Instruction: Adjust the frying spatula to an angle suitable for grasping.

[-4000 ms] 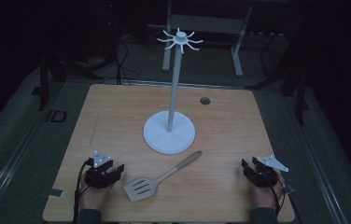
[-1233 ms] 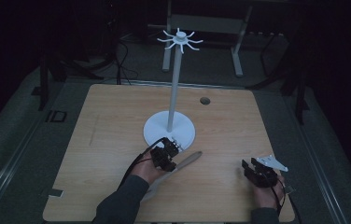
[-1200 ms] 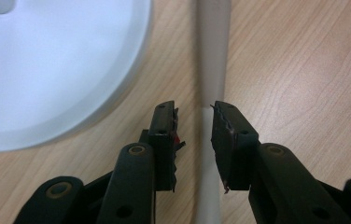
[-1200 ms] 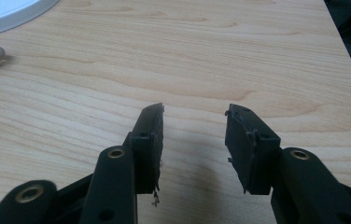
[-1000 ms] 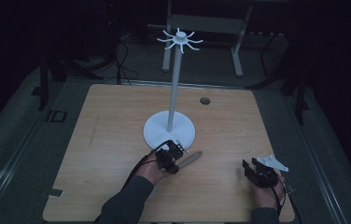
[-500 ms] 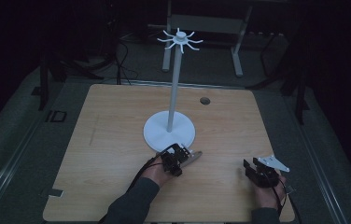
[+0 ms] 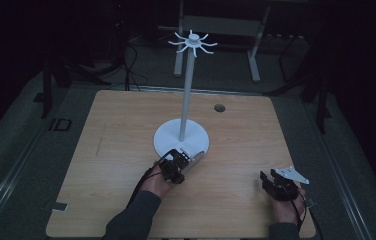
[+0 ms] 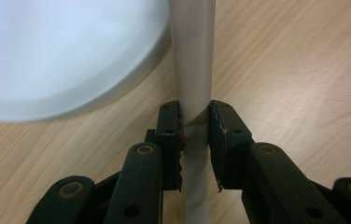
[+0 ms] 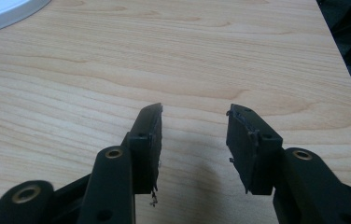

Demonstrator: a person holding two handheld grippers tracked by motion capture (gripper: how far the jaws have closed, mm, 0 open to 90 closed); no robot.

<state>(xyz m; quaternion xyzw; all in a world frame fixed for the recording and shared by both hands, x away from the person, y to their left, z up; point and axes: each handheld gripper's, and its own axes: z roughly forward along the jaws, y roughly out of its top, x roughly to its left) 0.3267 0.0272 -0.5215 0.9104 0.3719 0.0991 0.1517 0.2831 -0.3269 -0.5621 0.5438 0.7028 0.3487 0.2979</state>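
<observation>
Gripping the spatula handle (image 8: 193, 88), my left gripper (image 8: 195, 122) had its jaws clamped on the grey shaft, low over the wooden table (image 7: 126, 150), just beside the white hanging stand (image 7: 186, 100). My right gripper (image 9: 194, 122) rested released, well apart. Next, I judged, came lifting the spatula toward the top hooks (image 7: 192, 42).

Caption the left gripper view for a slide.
Left gripper shut on the grey spatula handle above the wooden table, beside the white round stand base.
</observation>
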